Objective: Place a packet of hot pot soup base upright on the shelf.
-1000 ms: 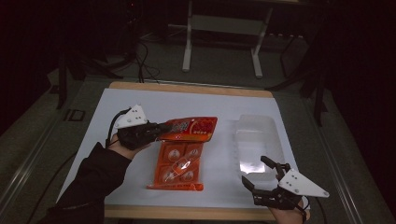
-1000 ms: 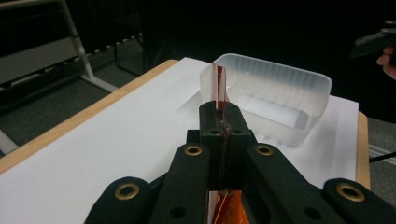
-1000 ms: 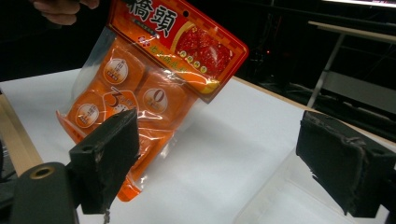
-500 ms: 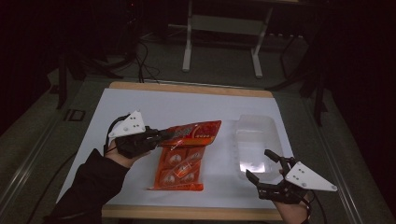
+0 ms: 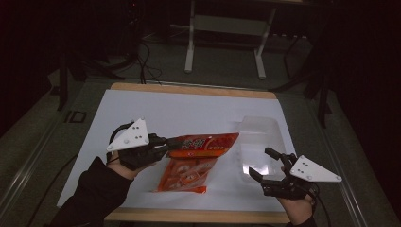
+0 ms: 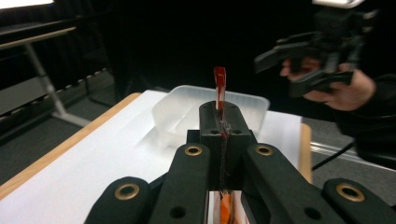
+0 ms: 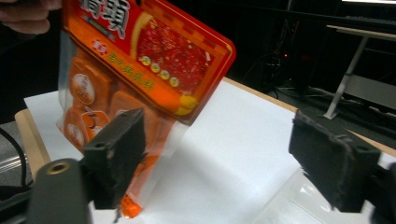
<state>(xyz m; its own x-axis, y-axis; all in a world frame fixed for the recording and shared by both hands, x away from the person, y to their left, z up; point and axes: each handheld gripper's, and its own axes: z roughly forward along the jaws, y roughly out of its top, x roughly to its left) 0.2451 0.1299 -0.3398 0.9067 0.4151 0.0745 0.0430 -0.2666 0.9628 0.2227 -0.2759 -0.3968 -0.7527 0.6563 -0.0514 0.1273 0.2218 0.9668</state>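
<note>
- While the left tool (image 5: 171, 142) is gripping the top edge of the orange snack packet (image 5: 198, 156), its jaws are pressing together on the packet's thin red header, as the left gripper view is showing with the red strip (image 6: 219, 86) sticking up between them.
- The packet is hanging tilted from that grip over the middle of the white-covered counter (image 5: 156, 109), its upper end raised and its lower end reaching down toward the sheet, though I cannot tell whether that end is touching.
- The right tool (image 5: 265, 165) is hovering near the counter's front right corner with its jaws standing apart and nothing between them; they have just been closing a little.
- The clear plastic tub (image 5: 259, 142) is sitting on the counter just beyond the right tool, to the right of the packet and apart from it.
- In the right gripper view the packet (image 7: 140, 70) is hanging ahead of the jaws, nearer the left one, over the white sheet.
- In the left gripper view the tub (image 6: 187, 109) is lying straight ahead, with the right hand (image 6: 345, 88) and its tool raised at upper right.
</note>
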